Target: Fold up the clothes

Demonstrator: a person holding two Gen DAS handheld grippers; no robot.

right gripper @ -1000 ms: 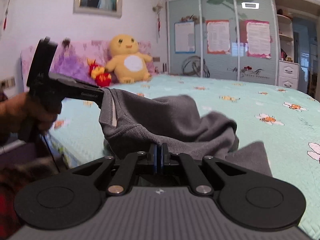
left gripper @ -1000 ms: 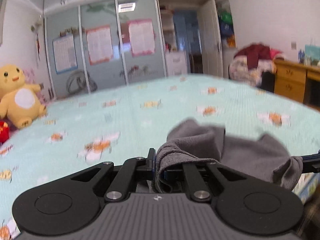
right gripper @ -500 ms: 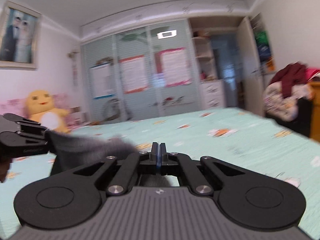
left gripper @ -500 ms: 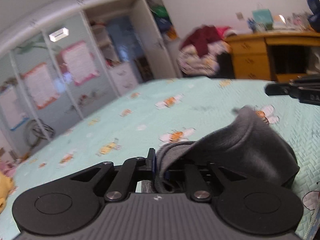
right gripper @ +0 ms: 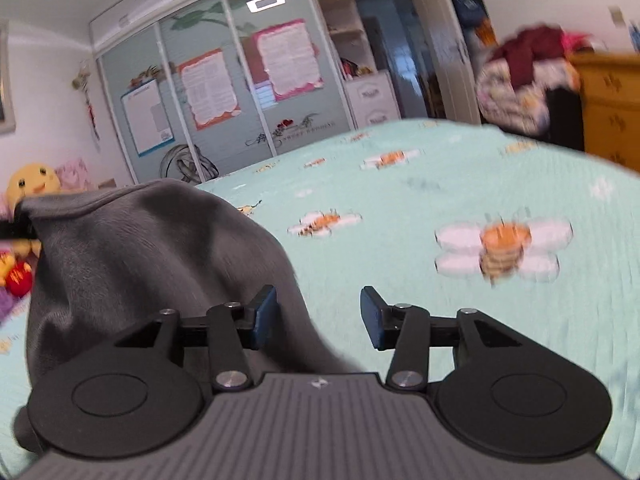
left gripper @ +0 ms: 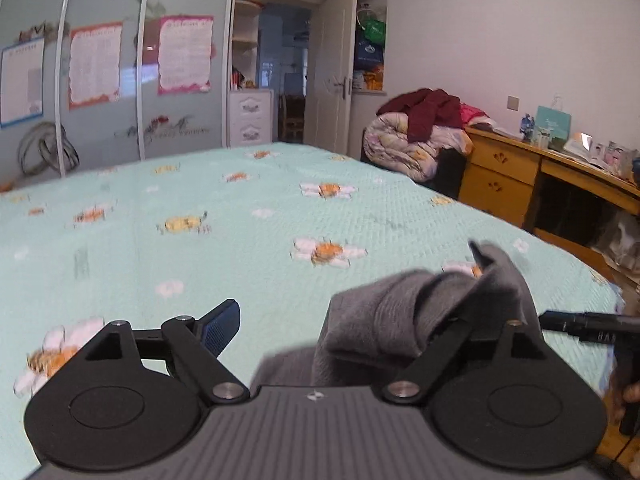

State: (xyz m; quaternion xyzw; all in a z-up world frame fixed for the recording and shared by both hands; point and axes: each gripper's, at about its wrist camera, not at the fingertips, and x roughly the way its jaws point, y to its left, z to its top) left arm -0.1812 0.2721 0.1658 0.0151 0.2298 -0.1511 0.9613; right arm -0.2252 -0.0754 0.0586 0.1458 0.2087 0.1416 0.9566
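Left gripper (left gripper: 352,328) spread wide, grey garment (left gripper: 424,320) draped over its 3 o'clock finger. Right gripper (right gripper: 318,316) also spread, empty; garment (right gripper: 152,256) bunched on bed (right gripper: 440,184) at its 9 o'clock, touching that finger. Left nearer.

Garment (right gripper: 152,248): plain dark grey, no print.
Bed cover (left gripper: 240,240): mint green, quilted, repeated pattern of orange-yellow bees with white wings.
Left tongs (left gripper: 352,320): black body, blue pads (left gripper: 222,330).
Right tongs (right gripper: 318,316): black body, blue pads (right gripper: 266,312).
Wardrobe doors (left gripper: 112,80): pale grey-green, green leaf motif, posters bordered orange, pink, blue.
Plush toy (right gripper: 32,180): yellow.
Desk (left gripper: 520,172): honey-yellow wood.
Clothes heap (left gripper: 432,112): dark red over floral white.
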